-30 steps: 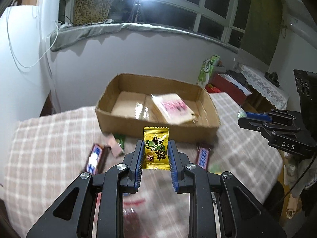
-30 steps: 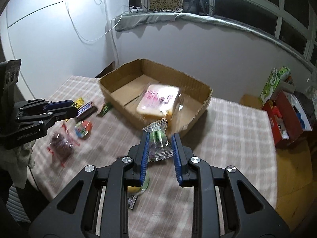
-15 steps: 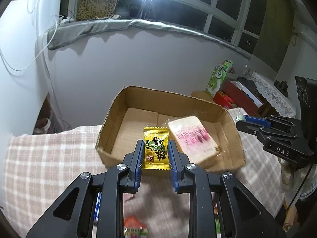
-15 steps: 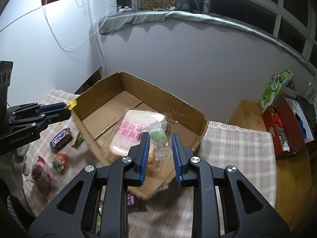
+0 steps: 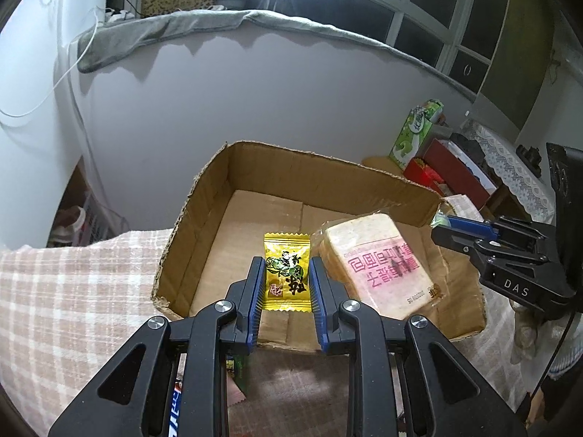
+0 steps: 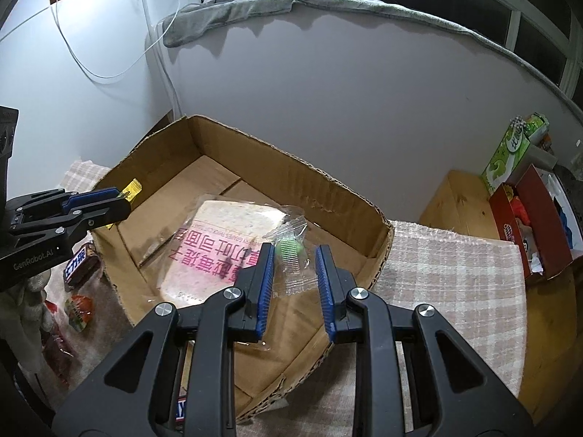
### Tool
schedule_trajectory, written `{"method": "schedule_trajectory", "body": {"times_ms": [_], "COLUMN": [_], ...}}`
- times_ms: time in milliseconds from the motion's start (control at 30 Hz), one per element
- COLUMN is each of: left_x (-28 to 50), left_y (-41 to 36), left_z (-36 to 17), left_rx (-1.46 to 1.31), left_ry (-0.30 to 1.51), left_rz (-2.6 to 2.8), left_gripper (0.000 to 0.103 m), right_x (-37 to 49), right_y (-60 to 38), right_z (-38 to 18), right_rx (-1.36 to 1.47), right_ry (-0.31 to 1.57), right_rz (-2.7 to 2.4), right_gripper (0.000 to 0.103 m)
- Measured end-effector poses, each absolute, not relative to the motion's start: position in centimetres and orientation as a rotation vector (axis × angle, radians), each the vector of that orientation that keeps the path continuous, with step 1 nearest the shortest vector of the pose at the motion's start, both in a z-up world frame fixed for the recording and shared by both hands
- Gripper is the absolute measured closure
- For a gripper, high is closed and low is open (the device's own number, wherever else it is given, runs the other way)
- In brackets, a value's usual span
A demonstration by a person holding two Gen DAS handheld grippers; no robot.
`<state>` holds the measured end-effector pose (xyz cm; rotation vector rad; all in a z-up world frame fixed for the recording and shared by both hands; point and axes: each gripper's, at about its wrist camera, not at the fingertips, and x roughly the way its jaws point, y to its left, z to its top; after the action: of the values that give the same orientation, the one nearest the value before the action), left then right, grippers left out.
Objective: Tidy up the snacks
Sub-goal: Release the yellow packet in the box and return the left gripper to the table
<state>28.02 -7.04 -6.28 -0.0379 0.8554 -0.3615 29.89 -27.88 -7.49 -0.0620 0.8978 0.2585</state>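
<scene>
My left gripper (image 5: 286, 273) is shut on a yellow candy packet (image 5: 287, 269) and holds it over the near part of the open cardboard box (image 5: 204, 215). My right gripper (image 6: 293, 266) is shut on a clear wrapper with a green candy (image 6: 291, 262), held above the box's (image 6: 328, 196) right half. A wrapped bread slice with pink print (image 5: 375, 258) lies inside the box; it also shows in the right wrist view (image 6: 215, 233). Each gripper shows in the other's view: the right one (image 5: 444, 227) and the left one (image 6: 120, 200).
The box stands on a checked tablecloth (image 5: 73, 284). Left of the box lie a chocolate bar (image 6: 78, 262), a small round red snack (image 6: 78, 309) and a dark red packet (image 6: 54, 349). A red box (image 6: 528, 225) and a green carton (image 6: 513, 153) stand at the right.
Both grippers have moved forward with their snacks, from in front of the box to over its inside. Both grips have stayed shut.
</scene>
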Motion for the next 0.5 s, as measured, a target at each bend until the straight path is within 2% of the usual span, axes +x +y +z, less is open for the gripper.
{"method": "schedule_trajectory", "body": {"times_ms": [67,133,167,200,500], "left_x": [28.1,28.2,28.2,28.2,26.6], "left_y": [-7.0,-6.9,-6.8,-6.7,-6.1], "left_z": [-6.3,-6.1,-6.1,-6.0,-4.1], "left_rx": [-0.04,-0.048,-0.05,-0.05,-0.06], "left_ry": [0.86,0.86,0.861,0.863,0.827], "left_rz": [-0.349,-0.346,-0.345,-0.345,-0.346], "left_gripper": [0.077,0.071,0.069,0.067,0.064], "right_x": [30.0,29.9,29.7,29.5,27.4], "right_y": [-27.9,-27.8,-27.9,-27.8,-28.1], "right_z": [-7.5,-7.3,-7.1,-6.9,-4.6], "right_rx": [-0.063,-0.064,-0.066,-0.067,-0.057], "right_ry": [0.9,0.892,0.877,0.866,0.834], "right_rz": [0.259,0.252,0.245,0.242,0.239], "right_gripper": [0.078,0.06,0.043,0.036,0.036]}}
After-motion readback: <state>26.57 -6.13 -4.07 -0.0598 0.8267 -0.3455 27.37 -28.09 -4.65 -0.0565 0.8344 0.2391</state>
